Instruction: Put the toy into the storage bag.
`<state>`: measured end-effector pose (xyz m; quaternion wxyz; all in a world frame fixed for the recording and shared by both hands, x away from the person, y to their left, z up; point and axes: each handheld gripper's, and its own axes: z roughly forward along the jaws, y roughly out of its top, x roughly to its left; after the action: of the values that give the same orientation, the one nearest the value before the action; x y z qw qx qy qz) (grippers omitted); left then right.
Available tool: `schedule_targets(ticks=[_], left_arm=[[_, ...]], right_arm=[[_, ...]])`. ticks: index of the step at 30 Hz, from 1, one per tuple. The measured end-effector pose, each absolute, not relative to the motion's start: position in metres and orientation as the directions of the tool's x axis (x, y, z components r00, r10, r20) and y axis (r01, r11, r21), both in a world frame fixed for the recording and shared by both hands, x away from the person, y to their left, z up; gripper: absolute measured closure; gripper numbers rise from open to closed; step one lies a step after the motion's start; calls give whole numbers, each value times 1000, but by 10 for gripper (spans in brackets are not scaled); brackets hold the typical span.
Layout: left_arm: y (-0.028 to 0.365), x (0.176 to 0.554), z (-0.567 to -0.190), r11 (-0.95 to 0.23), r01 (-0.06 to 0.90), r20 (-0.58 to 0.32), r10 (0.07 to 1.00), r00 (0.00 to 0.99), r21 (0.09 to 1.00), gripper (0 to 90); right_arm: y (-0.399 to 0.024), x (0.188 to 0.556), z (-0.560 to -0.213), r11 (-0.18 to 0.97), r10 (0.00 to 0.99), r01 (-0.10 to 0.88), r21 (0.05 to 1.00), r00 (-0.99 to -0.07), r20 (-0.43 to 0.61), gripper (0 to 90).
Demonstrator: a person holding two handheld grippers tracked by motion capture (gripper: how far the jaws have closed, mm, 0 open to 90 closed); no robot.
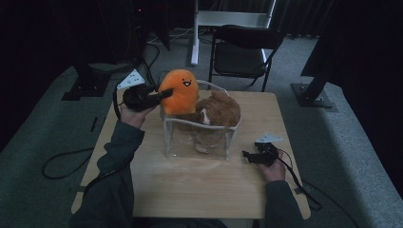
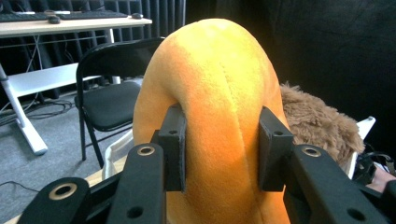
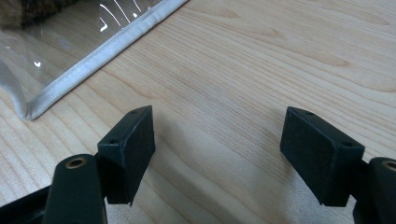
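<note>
An orange plush toy (image 1: pixel 180 91) with a smiling face stands up out of the left side of a clear plastic bag (image 1: pixel 197 138) with white piping on the wooden table (image 1: pixel 199 183). My left gripper (image 1: pixel 164 94) is shut on its side; in the left gripper view both pads (image 2: pixel 176 147) dent the orange plush toy (image 2: pixel 219 112). A brown furry plush (image 1: pixel 219 109) lies in the bag beside it, and the brown plush (image 2: pixel 317 123) shows behind the orange one. My right gripper (image 1: pixel 247 154) rests low on the table right of the bag, open, with bare wood between the fingers (image 3: pixel 133 151).
A black folding chair (image 1: pixel 243 50) stands behind the table, with a white desk frame (image 1: pixel 228 19) further back. Cables trail on the grey floor at both sides. The bag's white bottom edge (image 3: pixel 93 60) lies just ahead of my right gripper.
</note>
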<state>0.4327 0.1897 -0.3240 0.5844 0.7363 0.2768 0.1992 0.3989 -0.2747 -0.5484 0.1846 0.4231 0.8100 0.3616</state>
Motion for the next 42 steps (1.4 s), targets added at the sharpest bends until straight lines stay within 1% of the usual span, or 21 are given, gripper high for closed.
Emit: schedule_targets(ticks=[19,32,40,42], left_arm=[[178,438,-336,-222,163,28,669,743,961,622],[168,431,-350,-284,167,58,643,764,944,611],[160,424,-360,-365,163,108,619,778,917,601],[158,423,-362,-380,167,112,611,784,910,585]], right_arm=[[-275,399,-549,381,819,551,742,-574,6,254],[-275,399,-548,380,819,552,742,-573,7,254],[-275,399,-548,380,819,552,742,-573,7,254],[-275,399,-548,380,819,553,742,-573,8,254]])
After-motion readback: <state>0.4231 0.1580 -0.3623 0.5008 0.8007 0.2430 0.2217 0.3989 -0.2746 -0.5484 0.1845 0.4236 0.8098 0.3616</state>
